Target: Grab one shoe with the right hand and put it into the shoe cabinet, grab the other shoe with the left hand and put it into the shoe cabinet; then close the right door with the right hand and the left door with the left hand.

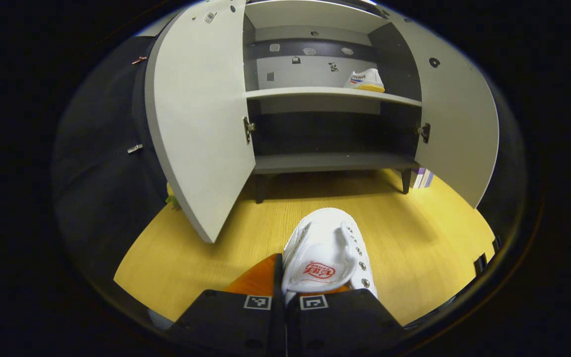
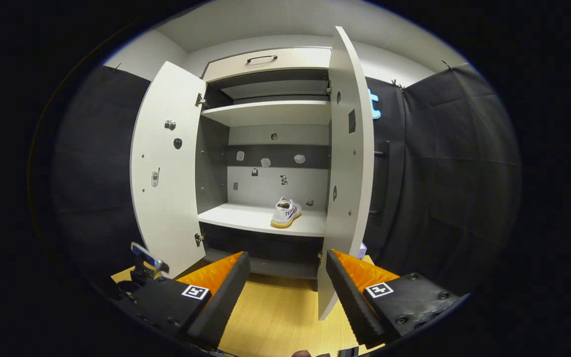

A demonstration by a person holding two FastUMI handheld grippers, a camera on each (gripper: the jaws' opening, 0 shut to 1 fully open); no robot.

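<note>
A: What do we have in the shoe cabinet [image 1: 325, 94] right now?

B: One white shoe [image 1: 365, 81] with a yellow sole sits on the middle shelf [image 1: 310, 92], toward the right side, in the upper middle of the left gripper view. In the right gripper view we see the same shoe [image 2: 286, 212] near the centre of the frame, on that shelf [image 2: 246, 218]. The lower compartment looks dark, and we cannot make out anything in it.

A: And the doors?

B: Both stand open. In the left gripper view the left door [image 1: 199, 119] swings out at the left of the frame and the right door [image 1: 456, 129] at the right.

A: Where is the second shoe?

B: At the bottom centre of the left gripper view. It is a white shoe with a red logo [image 1: 327, 258], above the wooden floor [image 1: 414, 238]. Our left gripper [image 1: 285, 297] has its fingers pressed close together, pinching the shoe's edge between them.

A: What does the right gripper view add?

B: It shows the cabinet's top drawer with a dark handle [image 2: 261, 58] in the upper middle, and an upper shelf [image 2: 270, 111] below it. Our right gripper [image 2: 288, 277] has its fingers spread wide with nothing between them, and the edge of the right door [image 2: 347, 163] stands just beyond them.
</note>
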